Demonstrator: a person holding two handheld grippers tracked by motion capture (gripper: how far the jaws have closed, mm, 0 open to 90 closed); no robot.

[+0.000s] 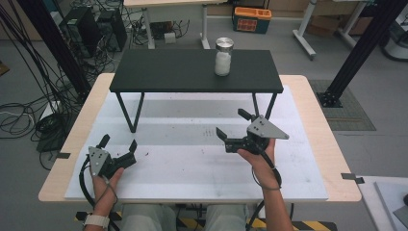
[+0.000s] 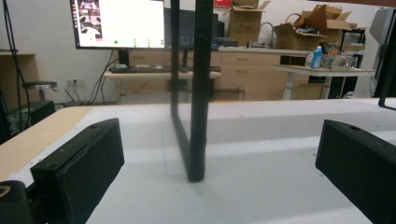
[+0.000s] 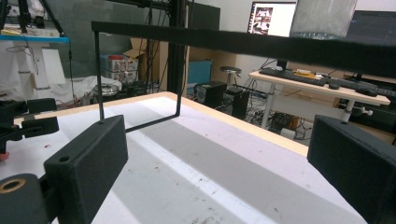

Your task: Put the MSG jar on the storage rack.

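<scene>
Reaching for the clear glass jar of white powder with a silver metal lid was judged to be the step in hand. In the high view it stood upright near the far right corner of the low black shelf, well apart from both tools. The right gripper was held above the white board, jaws spread wide and empty; for a clean take, it would best be raised to shelf height and brought level around the glass below the lid. The left gripper rested near the board's near left corner, jaws likewise apart and empty. The pale wooden table was ringed by cables, black posts and grey floor.

In the left gripper view, the open jaws framed a black shelf leg, a lit monitor and cardboard boxes.

In the right gripper view, the shelf's edge crossed above the parted jaws, and the jar's base was seen blurred upon it.
</scene>
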